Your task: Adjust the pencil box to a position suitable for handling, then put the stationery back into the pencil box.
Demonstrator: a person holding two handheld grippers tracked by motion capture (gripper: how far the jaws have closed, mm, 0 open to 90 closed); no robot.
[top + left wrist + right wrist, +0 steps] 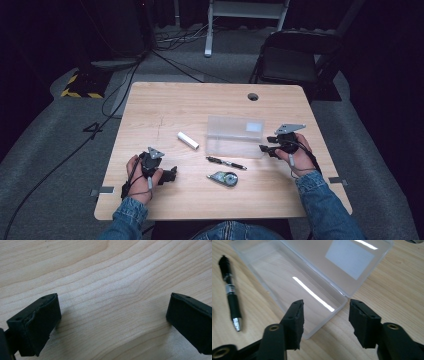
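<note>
Looking early: clear box (234,136) lies open and empty mid-worktop (165,107); pen (226,163), tape dispenser (223,178) and white tube (188,140) lie outside it. Right gripper (325,322) fingers half-open at its corner, left gripper (113,322) wide, empty.

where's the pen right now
In the high view the pen lies flat near the table's middle, just in front of the clear plastic box and just behind the correction tape dispenser, between the two grippers.
</note>
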